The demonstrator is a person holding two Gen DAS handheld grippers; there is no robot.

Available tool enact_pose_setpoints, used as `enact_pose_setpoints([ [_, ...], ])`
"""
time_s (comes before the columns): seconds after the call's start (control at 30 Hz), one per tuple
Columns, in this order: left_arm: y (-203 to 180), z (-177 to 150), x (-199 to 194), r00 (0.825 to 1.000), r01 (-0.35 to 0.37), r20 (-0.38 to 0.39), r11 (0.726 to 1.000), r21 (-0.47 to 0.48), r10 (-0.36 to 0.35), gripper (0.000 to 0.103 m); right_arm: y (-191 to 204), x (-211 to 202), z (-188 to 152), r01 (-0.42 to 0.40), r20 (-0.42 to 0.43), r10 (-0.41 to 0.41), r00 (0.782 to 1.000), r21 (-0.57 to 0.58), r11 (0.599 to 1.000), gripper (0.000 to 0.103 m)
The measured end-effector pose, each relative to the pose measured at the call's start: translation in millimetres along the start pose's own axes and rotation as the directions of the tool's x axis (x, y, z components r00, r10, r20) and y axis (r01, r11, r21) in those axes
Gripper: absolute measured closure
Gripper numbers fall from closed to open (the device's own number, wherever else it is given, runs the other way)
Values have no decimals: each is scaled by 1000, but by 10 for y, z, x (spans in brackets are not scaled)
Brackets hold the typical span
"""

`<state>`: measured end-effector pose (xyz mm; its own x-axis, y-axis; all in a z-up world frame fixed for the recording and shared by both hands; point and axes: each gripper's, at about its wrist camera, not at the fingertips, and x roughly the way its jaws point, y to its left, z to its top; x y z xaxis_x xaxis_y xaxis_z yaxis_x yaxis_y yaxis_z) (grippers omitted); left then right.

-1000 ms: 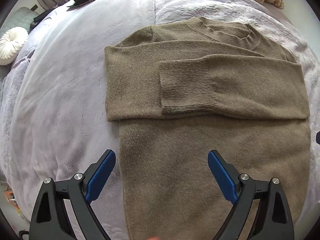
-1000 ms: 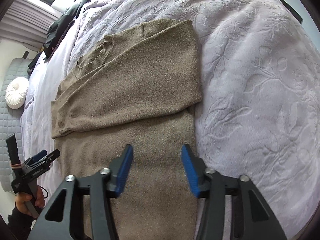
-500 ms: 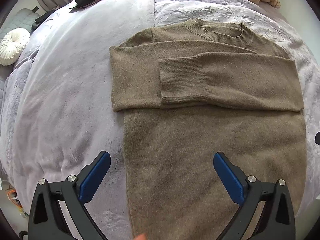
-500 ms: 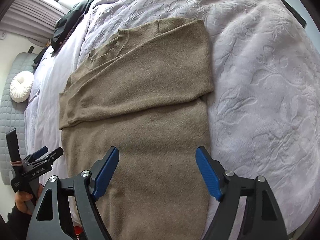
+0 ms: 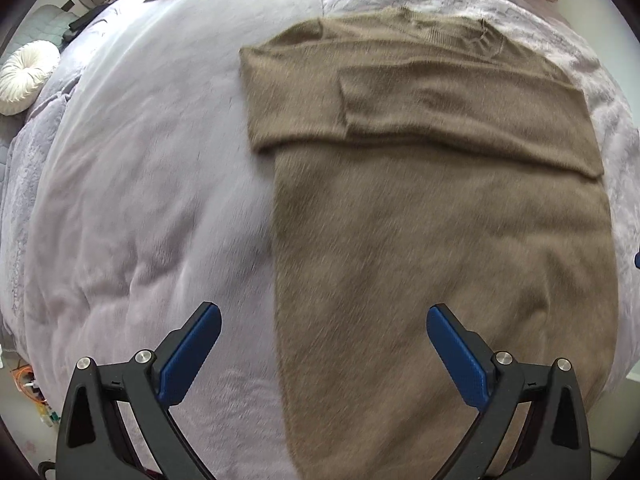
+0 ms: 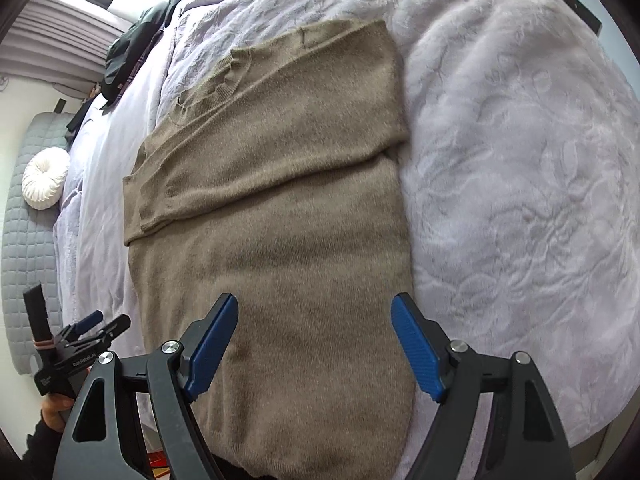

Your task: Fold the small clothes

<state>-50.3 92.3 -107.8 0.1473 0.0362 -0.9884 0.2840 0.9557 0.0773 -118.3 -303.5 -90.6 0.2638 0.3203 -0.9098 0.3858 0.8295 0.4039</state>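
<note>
So the olive-brown fuzzy knit sweater point(image 5: 440, 220) is lying flat on the pale lilac plush bedspread point(image 5: 140, 200), both sleeves already crossed over the chest, hem hanging toward the near edge of the bed. The left gripper point(image 5: 320, 344) hovers with its blue-padded jaws spread wide and nothing in them, straddling the sweater's left side edge. The right gripper point(image 6: 314, 346) is also spread and empty, over the sweater's lower body by its right edge.

What could bite here, I reckon:
- The folded sleeves just rest loose near the sweater's collar, so a lopsided lift of the hem could slide them out.
- If the two grippers pinch at uneven spots along the hem, the fold lands crooked.
- The bedspread is soft right beside the sweater, so a low pinch could grab it too.
</note>
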Motion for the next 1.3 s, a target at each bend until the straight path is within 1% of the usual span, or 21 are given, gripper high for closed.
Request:
enact_pose_setpoints([
  [0.1, 122, -187, 64, 999, 27, -24, 1000, 7, -27, 0, -115, 35, -125, -38, -48, 39, 998, 19, 999, 22],
  [0.17, 225, -347, 136, 996, 69, -60, 998, 3, -69, 0, -225, 70, -243, -91, -95, 95, 991, 43, 995, 21],
  [0.2, 265, -417, 169, 993, 86, -78, 996, 1, -86, 0, -308, 100, -344, -132, -132, 140, 981, 66, 989, 21],
  [0.33, 365, -735, 285, 980, 133, -152, 991, 22, -128, 0, -518, 193, -697, -184, -226, 206, 952, 112, 976, 21],
  [0.4, 386, -879, 327, 964, 192, -190, 981, 22, -185, 0, -615, 226, -899, -203, -269, 233, 934, 134, 970, 22],
  [0.5, 371, -1037, 377, 931, 284, -240, 959, 7, -274, 0, -697, 252, -1191, -269, -317, 315, 895, 183, 946, 22],
  [0.57, 326, -1117, 425, 907, 332, -276, 943, 5, -318, 0, -696, 291, -1315, -298, -347, 352, 869, 199, 934, 22],
  [0.6, 297, -1148, 446, 899, 344, -291, 939, 9, -326, 0, -683, 330, -1380, -305, -366, 359, 859, 197, 932, 22],
  [0.7, 209, -1202, 510, 885, 363, -321, 932, 26, -336, 0, -613, 498, -1512, -287, -414, 334, 847, 174, 942, 22],
  [0.77, 173, -1216, 519, 877, 378, -327, 926, 19, -352, 0, -558, 597, -1541, -286, -423, 331, 844, 169, 943, 21],
  [0.8, 163, -1230, 520, 877, 379, -325, 925, 18, -353, 0, -537, 626, -1537, -289, -425, 335, 841, 171, 942, 21],
  [0.83, 149, -1237, 511, 880, 375, -323, 927, 22, -348, 2, -510, 650, -1533, -295, -427, 342, 837, 173, 940, 21],
  [0.9, 109, -1240, 506, 894, 345, -320, 938, 46, -313, 19, -436, 679, -1524, -305, -435, 351, 829, 175, 936, 21],
  [0.93, 58, -1232, 515, 904, 317, -323, 946, 62, -282, 33, -397, 691, -1512, -305, -438, 352, 827, 177, 936, 22],
  [0.97, 54, -1229, 518, 908, 305, -323, 950, 68, -268, 45, -376, 703, -1509, -302, -440, 352, 826, 182, 936, 35],
  [1.0, 102, -1233, 488, 911, 299, -318, 952, 67, -263, 51, -348, 708, -1489, -304, -439, 359, 824, 192, 933, 50],
  [1.03, 139, -1211, 476, 911, 301, -313, 952, 59, -268, 64, -317, 715, -1475, -303, -437, 361, 824, 199, 932, 86],
  [1.07, 192, -1188, 453, 910, 309, -304, 950, 45, -281, 77, -310, 713, -1471, -295, -434, 354, 828, 198, 935, 96],
  [1.13, 273, -1110, 384, 900, 348, -290, 937, 24, -326, 86, -276, 654, -1441, -325, -417, 373, 829, 184, 928, 96],
  [1.23, 386, -1015, 245, 870, 429, -264, 903, -13, -416, 87, -289, 519, -1357, -397, -388, 441, 810, 191, 898, 96],
  [1.3, 452, -907, 144, 856, 469, -227, 883, -37, -464, 87, -248, 408, -1246, -462, -328, 511, 794, 220, 859, 96],
])
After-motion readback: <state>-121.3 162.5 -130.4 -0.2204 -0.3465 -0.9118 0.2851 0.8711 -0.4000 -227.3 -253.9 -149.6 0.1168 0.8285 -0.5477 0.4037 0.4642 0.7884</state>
